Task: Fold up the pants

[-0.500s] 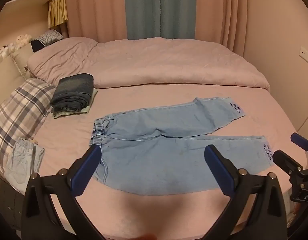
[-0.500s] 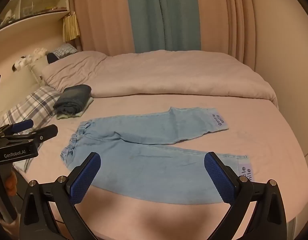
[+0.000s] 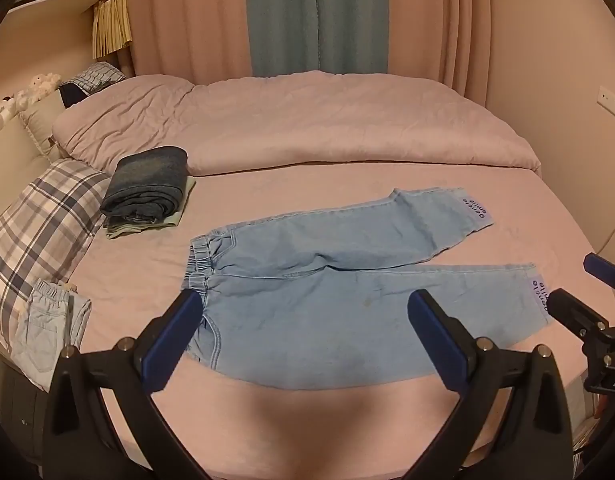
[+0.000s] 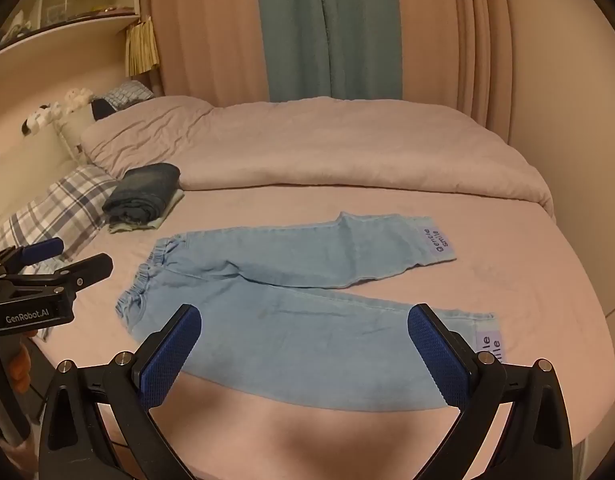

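Nothing much has moved since half a second ago: the pants [image 3: 347, 292] lie in the same spot in the middle of both views, and both my grippers hang over the near edge of the bed [image 3: 347, 432] as before. My left gripper [image 3: 303, 312] has its blue pads [image 3: 167, 340] spread wide apart with nothing between them but air. My right gripper [image 4: 303, 324] is spread just as wide and is empty too. In the left view I can see my right gripper poking in at the right edge, near the cuff of the near leg, and in the right view my left gripper pokes in at the left edge, near the waistband. The pants are flat and all opened out, waistband toward the left of the frame and both legs reaching to the right, a little apart like a narrow V. So I think no fold has been made yet. All the work is still to do: I guess I must lay one leg over the other and then fold the long shape shorter. A dark folded pair [image 3: 147, 184] sits on a pale cloth in the upper left, beside the checked pillow [image 3: 39, 220], so maybe the folded pants go there too. Another light pair [image 3: 47, 332] hangs at the left edge of the left view.
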{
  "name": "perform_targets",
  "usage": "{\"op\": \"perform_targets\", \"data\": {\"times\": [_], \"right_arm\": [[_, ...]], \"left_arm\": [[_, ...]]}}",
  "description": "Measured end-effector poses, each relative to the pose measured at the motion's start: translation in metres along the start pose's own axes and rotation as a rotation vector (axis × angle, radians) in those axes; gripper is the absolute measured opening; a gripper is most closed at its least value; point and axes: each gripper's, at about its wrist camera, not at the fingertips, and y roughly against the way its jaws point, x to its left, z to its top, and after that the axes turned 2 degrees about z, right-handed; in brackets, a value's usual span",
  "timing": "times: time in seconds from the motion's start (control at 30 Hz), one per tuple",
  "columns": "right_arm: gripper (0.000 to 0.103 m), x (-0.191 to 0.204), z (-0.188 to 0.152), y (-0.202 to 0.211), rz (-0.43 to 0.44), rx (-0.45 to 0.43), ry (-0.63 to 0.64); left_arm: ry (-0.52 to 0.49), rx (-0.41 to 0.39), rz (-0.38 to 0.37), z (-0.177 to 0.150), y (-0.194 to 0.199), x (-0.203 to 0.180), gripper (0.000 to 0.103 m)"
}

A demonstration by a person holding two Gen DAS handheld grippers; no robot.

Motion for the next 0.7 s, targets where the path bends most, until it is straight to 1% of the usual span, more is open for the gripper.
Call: {"op": "perform_targets", "data": {"times": [0.7], "right_arm": [[0.103,-0.0019,-0.0005,-0.0014,-0.004,0.005,0.007]], "left_arm": [[-0.008,0.0,-0.007,-0.0044,-0.0037,0.0029,0.103]]}}
